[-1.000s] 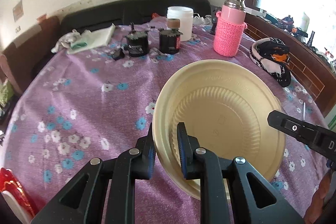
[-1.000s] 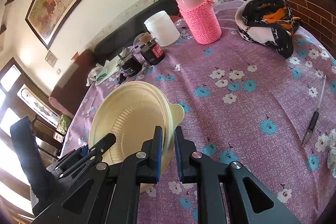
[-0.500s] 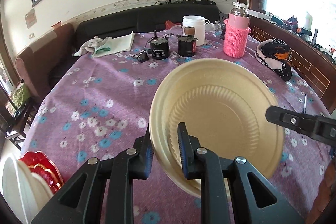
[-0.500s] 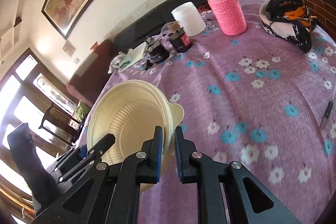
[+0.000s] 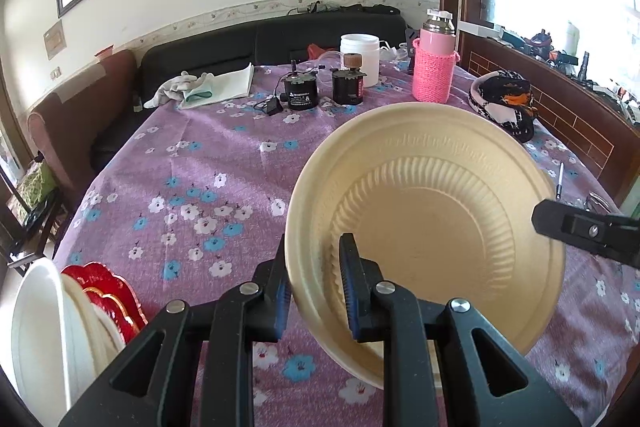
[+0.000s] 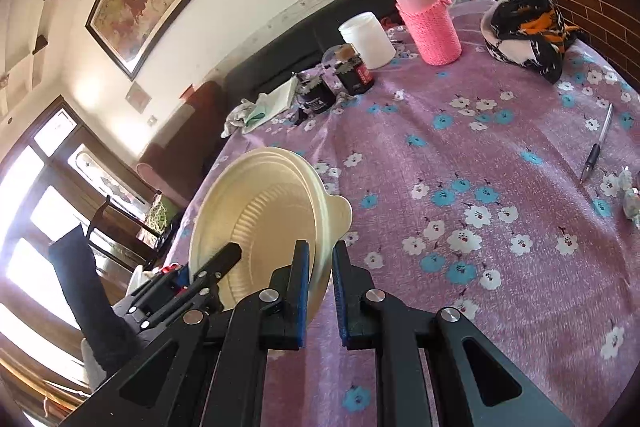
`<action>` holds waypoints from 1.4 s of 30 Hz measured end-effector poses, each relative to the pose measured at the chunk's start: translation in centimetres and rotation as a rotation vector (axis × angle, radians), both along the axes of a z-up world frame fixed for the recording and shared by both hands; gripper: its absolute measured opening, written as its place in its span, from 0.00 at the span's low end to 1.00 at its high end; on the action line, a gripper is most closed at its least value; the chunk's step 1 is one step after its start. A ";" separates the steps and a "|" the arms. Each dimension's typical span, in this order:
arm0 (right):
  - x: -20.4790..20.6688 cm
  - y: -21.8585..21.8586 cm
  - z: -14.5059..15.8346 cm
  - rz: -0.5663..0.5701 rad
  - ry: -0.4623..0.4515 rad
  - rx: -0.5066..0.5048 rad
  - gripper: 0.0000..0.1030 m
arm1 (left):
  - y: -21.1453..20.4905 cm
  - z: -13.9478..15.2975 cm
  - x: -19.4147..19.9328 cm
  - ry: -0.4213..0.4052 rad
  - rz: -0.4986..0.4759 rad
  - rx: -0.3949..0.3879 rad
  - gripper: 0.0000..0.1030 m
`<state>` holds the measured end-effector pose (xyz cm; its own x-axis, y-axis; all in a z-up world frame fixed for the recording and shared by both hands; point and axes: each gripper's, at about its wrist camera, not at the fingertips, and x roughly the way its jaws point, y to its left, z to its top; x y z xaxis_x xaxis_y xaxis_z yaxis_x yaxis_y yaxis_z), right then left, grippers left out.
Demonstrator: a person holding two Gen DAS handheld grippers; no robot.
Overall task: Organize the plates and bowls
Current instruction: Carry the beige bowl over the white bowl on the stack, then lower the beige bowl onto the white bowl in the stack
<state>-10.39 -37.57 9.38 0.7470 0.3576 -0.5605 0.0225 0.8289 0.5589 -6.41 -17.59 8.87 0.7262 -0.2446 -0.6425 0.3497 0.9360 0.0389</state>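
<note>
both hand-held grippers grip one cream bowl (image 5: 432, 227), which i see held tilted in the air above the near part of the counter (image 5: 208, 163). left hand-held gripper (image 5: 314, 287): jaws nearly closed, pads clamped on the bowl's near-left rim, one inside, one outside. right hand-held gripper (image 6: 318, 287): jaws almost shut, pinching the rim on the bowl's right side, beside its small tab. the counter carries a purple flowered cloth. at the near-left edge, a white bowl (image 5: 36, 323) and red plates (image 5: 106, 291) stand stacked on edge. far side: pink flask (image 5: 434, 67), white jar (image 5: 360, 57). pen (image 6: 598, 143) lies at right.
</note>
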 end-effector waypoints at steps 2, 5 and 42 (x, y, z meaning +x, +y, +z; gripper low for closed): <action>-0.3 0.3 0.5 0.004 -0.010 -0.002 0.12 | 0.5 0.3 -0.3 -0.006 -0.001 -0.007 0.20; -0.5 1.0 1.0 0.013 -0.021 -0.003 0.12 | 1.2 0.7 -0.8 -0.019 0.004 -0.018 0.23; 1.9 12.0 6.8 0.275 -0.050 0.074 0.13 | 15.4 7.9 -5.2 -0.133 0.155 -0.159 0.36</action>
<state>-8.49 -25.58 16.13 0.6422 0.5892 -0.4903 -0.2271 0.7572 0.6124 -11.61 -2.14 16.79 0.8383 -0.2140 -0.5015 0.2029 0.9761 -0.0773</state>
